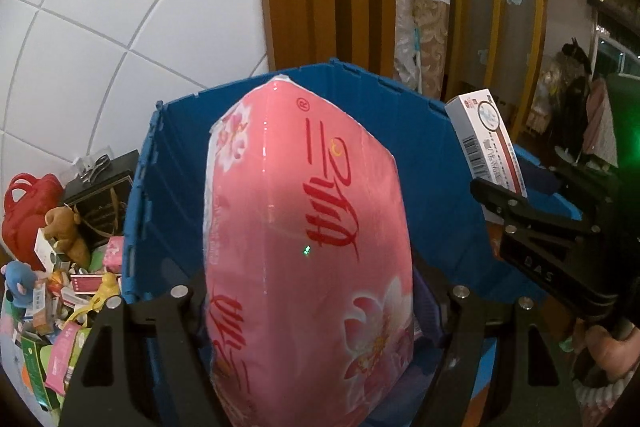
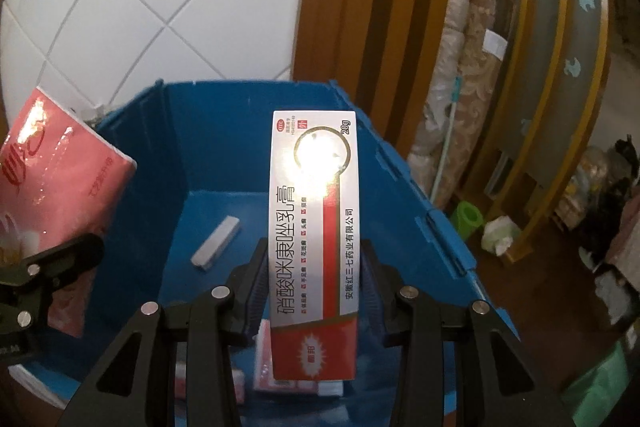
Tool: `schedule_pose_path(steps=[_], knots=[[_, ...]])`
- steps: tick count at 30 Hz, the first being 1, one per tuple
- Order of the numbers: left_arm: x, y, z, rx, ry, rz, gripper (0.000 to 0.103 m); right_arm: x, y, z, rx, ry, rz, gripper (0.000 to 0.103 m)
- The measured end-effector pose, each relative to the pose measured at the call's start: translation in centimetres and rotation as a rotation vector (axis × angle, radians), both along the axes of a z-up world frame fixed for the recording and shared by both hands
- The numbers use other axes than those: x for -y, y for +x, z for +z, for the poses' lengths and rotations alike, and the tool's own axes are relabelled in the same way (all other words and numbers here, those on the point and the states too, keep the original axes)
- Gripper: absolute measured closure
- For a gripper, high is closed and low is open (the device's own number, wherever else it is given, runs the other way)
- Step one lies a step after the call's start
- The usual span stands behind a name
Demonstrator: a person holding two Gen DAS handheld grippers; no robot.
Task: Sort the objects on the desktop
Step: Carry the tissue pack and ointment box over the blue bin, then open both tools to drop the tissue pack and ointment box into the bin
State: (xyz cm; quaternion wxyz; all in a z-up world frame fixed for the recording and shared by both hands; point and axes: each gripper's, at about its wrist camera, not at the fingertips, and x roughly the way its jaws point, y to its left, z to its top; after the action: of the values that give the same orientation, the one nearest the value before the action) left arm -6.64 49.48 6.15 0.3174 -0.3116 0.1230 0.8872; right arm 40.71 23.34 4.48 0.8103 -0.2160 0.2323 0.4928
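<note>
Both claws hold loads over the blue bin (image 2: 168, 163) ahead for dropping: left claw (image 1: 308, 307) clamps the pink tissue pack (image 1: 308, 227), right claw (image 2: 314, 283) the ointment box (image 2: 314, 227).

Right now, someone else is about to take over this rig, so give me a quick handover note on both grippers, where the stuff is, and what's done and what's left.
Left gripper: shut on the pink tissue pack, held over the blue crate.
Right gripper: shut on the white and red ointment box, also over the crate.
In the crate: a small grey box and a few packets on the bottom.
Done: both items picked up and brought over the crate.
Left: drop both in, then clear the pile beside the crate.
</note>
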Motion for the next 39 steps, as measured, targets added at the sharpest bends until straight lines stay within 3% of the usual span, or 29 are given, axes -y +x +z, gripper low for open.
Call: schedule_pose_path(steps=[5, 16, 18, 20, 26, 32, 39], knots=[[-1.2, -0.3, -0.7, 0.047, -0.014, 0.000, 0.026, -1.1, 1.0, -1.2, 0.002, -0.044, 0.029, 0.062], [-1.5, -0.4, -1.3, 0.058, -0.049, 0.024, 0.023, -1.4, 1.9, -2.8, 0.004, -0.094, 0.058, 0.062], [-1.8, -0.1, -1.4, 0.049, -0.063, 0.030, 0.023, -1.4, 2.1, -2.8, -0.003, -0.097, 0.058, 0.056], [-1.9, -0.1, -1.3, 0.042, -0.078, 0.036, 0.022, -1.2, 2.4, -2.8, -0.002, -0.097, 0.057, 0.039], [-1.4, 0.3, -1.0, 0.044, -0.064, 0.041, 0.022, -0.2, 2.4, -2.6, 0.007, -0.084, 0.061, 0.019], [-0.6, 1.1, -0.2, -0.007, -0.036, 0.049, 0.018, 0.9, 2.2, -2.0, 0.016, -0.058, 0.078, 0.005], [-0.1, 1.4, 0.4, -0.022, -0.019, 0.052, 0.017, 1.4, 1.8, -1.4, 0.027, -0.047, 0.100, 0.000]])
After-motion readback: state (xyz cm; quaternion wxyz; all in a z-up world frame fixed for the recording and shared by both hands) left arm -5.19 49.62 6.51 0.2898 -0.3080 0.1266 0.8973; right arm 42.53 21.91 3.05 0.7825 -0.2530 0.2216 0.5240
